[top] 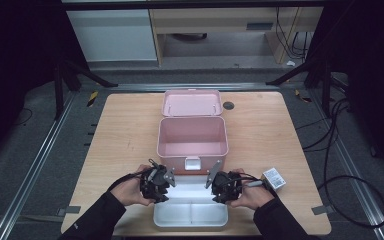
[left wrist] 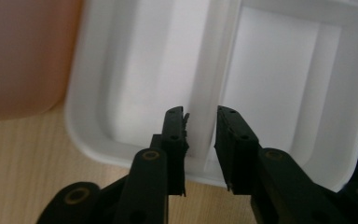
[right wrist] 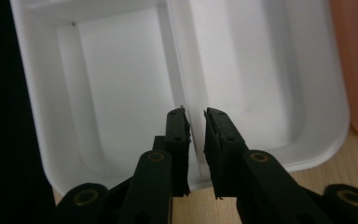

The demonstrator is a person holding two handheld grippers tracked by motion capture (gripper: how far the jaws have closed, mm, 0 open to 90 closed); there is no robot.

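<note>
Between my hands on the counter (top: 260, 150), just before the pink box (top: 192, 137), sits the white divided tray (top: 190, 212): light, stiff, slick plastic; left tongs (left wrist: 200, 133) and right tongs (right wrist: 196, 133) stand apart astride its end walls, the place to grip

The white two-compartment plastic tray (top: 190, 212) lies on the wooden table (top: 120, 140) at 6 o'clock. At 12 o'clock from it stands the open pink plastic box (top: 192, 137); a small white packet (top: 274, 178) lies at 3 o'clock.
</note>
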